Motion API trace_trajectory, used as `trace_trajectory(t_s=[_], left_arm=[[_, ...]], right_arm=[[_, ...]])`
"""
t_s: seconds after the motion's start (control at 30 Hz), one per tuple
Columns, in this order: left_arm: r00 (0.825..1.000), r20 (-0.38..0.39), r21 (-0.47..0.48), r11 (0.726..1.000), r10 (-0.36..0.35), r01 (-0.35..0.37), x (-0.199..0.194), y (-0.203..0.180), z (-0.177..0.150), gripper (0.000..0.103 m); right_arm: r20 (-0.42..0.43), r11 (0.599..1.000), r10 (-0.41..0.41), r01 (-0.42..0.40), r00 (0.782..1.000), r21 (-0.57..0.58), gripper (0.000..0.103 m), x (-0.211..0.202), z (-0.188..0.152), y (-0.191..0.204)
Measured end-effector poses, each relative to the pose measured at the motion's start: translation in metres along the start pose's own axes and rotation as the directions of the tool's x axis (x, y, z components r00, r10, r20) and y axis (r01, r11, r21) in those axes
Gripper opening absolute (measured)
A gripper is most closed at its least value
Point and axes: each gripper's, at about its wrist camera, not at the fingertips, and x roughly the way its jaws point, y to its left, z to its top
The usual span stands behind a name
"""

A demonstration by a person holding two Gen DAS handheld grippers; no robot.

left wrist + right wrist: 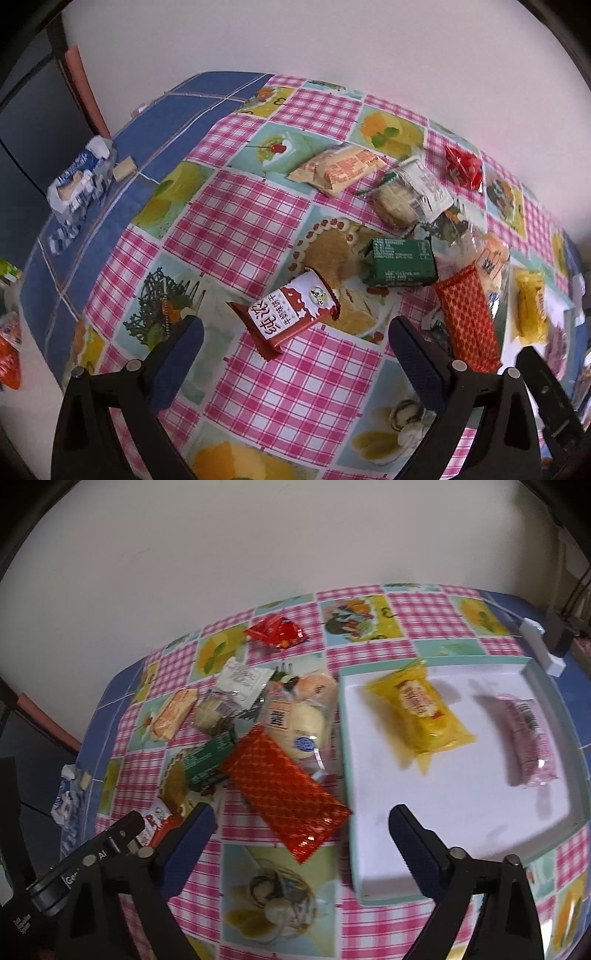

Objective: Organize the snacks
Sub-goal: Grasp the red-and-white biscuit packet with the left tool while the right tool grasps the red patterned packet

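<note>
My left gripper (295,325) stands open above a red-and-white biscuit packet (291,314) that lies on the checked tablecloth, its pads apart from it. A green packet (400,262) and a red patterned packet (467,317) lie to the right. In the right wrist view my right gripper (302,814) is open over the near end of that red patterned packet (291,794), without touching it. The white tray (461,812) with a teal rim holds a yellow packet (421,712) and a pink packet (524,734).
Beyond the red packet lie a bagged bun (306,712), a clear cracker packet (406,195), an orange-beige packet (338,168) and a small red packet (463,166). A torn blue-and-white wrapper (79,181) sits at the table's left edge. A white wall backs the table.
</note>
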Motion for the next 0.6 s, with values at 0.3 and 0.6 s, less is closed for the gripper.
trace_trajectory(t_s=[0.3, 0.6], left_arm=[[0.999, -0.006, -0.031, 0.999, -0.040, 0.040, 0.011, 0.022, 0.015, 0.100], [0.995, -0.098, 0.043, 0.999, -0.022, 0.026, 0.041, 0.009, 0.022, 0.100]], right_arm=[[-0.020, 0.999, 0.033, -0.033, 0.999, -0.015, 0.085, 0.018, 0.008, 0.007], [-0.055, 0.997, 0.028, -0.032, 0.998, -0.064, 0.084, 0.039, 0.017, 0.007]])
